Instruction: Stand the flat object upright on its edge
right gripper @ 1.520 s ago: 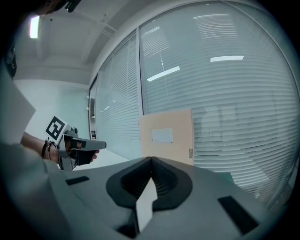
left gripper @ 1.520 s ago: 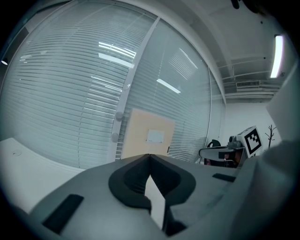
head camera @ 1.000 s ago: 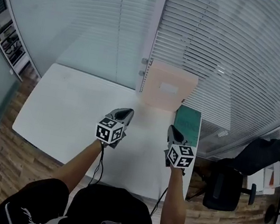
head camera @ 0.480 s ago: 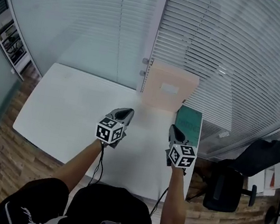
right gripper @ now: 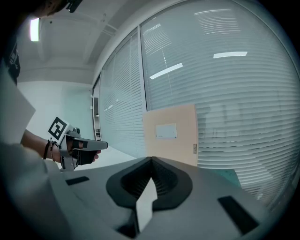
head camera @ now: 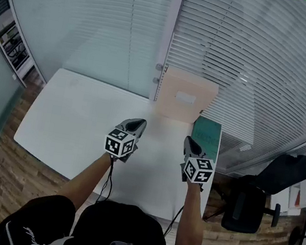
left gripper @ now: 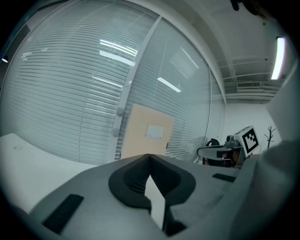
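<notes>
While both tools hang side by side over the near half of the surface [head camera: 77, 117], the work looks either finished or not begun, so the next move needs choosing with care. Nearest, the left gripper [head camera: 135, 124] has its jaws pressed together on nothing, and the right gripper [head camera: 189, 143] is the same, both well short of the tan board [head camera: 185, 97]. That tan board stands upright on its lower edge at the far side of the surface with its back against the blinds [head camera: 240, 58]. It seems done, though I cannot tell how firmly it rests. Just right of the tan board's foot, a green book [head camera: 205, 135], if it is a book, lies flat close to the surface's side edge. If that is the piece to raise, I would part the right gripper's jaws before moving in and take the long side farthest from the tan board. Then tip it up slowly, with the closed left gripper as a stop on the tan board's side. A hasty push could send the green book off the edge or knock the tan board down.
</notes>
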The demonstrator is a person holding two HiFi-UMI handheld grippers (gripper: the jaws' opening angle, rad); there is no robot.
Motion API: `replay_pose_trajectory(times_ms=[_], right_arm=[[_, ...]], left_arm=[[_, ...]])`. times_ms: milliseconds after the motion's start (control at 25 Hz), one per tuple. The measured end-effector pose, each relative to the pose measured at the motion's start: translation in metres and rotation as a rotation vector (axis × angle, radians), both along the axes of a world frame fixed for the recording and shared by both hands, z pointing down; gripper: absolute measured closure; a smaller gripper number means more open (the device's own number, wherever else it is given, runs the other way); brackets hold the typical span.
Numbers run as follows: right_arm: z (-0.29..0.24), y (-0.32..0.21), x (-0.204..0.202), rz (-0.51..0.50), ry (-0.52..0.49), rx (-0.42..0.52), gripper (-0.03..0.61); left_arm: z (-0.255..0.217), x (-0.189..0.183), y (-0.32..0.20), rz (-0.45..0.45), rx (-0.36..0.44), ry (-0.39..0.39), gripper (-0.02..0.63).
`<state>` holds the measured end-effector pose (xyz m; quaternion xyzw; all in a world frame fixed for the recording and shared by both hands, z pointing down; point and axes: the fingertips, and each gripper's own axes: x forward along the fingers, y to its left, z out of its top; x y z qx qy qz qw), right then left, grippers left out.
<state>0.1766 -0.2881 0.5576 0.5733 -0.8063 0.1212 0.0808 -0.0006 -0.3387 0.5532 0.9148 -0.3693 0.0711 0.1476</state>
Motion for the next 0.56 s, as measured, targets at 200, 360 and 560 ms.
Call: replay_pose_trajectory(times_ms=[200, 360, 560], right_arm=[[0.003, -0.003, -0.002, -0.005, 0.0, -0.004, 0.557], [0.003, -0.005, -0.003, -0.009, 0.001, -0.005, 0.557], [0.008, -0.013, -0.001, -0.009, 0.001, -0.008, 0.555]], left_arm=[[0.002, -0.002, -0.003, -0.004, -0.002, 0.002, 0.592], [0.004, -0.003, -0.004, -0.006, -0.006, -0.003, 0.593], [0.008, 0.0, -0.011, 0.0, -0.01, -0.007, 0.592]])
